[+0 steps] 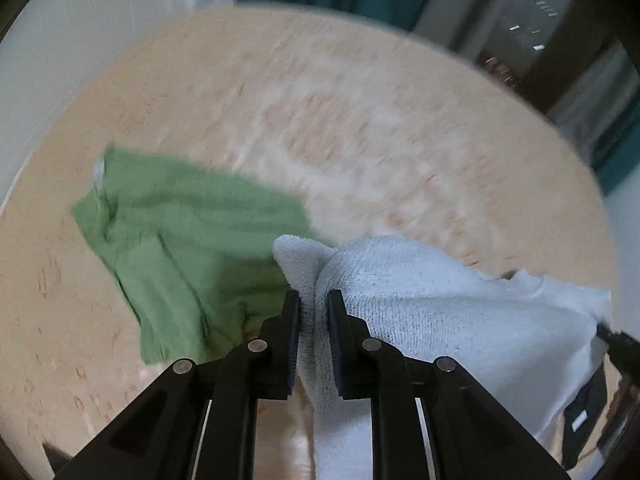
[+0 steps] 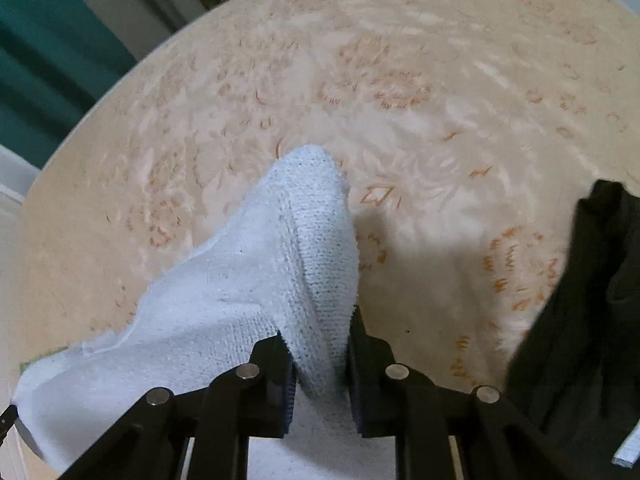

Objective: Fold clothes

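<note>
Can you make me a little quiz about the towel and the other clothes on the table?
1. True or false: both hand-held grippers pinch the white towel.
2. Which colour is the cloth lying beside the towel in the left wrist view? A red, B green, C yellow.
3. Fill in: the garment at the right edge of the right wrist view is ____.

Key: 1 true: the left hand-held gripper and right hand-held gripper each clamp a fold. 2 B. 3 black.

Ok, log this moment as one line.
left gripper: shut on towel | right gripper: shut on towel | green cloth: on table
</note>
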Motion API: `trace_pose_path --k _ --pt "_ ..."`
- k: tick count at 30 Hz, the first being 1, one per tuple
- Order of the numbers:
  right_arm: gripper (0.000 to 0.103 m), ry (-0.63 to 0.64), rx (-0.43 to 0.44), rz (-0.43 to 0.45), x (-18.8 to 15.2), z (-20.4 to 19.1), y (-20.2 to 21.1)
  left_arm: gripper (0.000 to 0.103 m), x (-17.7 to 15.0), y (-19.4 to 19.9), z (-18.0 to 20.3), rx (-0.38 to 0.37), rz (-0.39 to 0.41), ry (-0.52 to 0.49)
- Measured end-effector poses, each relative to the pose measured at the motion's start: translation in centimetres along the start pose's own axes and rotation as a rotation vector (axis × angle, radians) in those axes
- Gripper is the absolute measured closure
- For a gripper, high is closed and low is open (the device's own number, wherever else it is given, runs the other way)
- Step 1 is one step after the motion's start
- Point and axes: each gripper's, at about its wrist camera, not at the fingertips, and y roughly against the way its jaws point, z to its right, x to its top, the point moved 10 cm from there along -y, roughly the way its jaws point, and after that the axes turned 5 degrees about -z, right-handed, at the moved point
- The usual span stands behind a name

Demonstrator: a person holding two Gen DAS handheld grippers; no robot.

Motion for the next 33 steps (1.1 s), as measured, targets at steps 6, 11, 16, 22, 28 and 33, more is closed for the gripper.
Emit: trace_pose_path --k 6,11,16,22,28,33 --pt "0.044 -0.168 -0.06 -0.192 -2.8 5.6 -6.0 0.068 -2.7 -4.0 0.2 0.092 -0.171 0.014" --pt "0.023 -0.079 -0.09 -0.172 -9.1 6.4 -2.6 0.02 -7.2 -0.6 -0.8 0.044 -0.116 0.025" --pt "0.023 -0.004 -0.157 -0.374 -22.8 9.1 -0.7 0.02 -20.0 -0.3 -2.5 0.025 -0.307 0.013" --pt "0.023 -0.119 -0.279 -0.593 -38.6 15.6 3.0 0.02 -39.2 0.4 -2.7 0.002 -0.641 0.102" --pt "0.022 -0.284 -0.21 -0.619 -43.1 18.9 3.5 0.02 -45.4 -1.2 -2.2 -0.026 -0.685 0.275" --pt "0.021 -0.211 -0.169 -0.594 -41.7 17.7 2.6 0.05 -44.1 -1.3 -1.7 -0.011 -0.604 0.324"
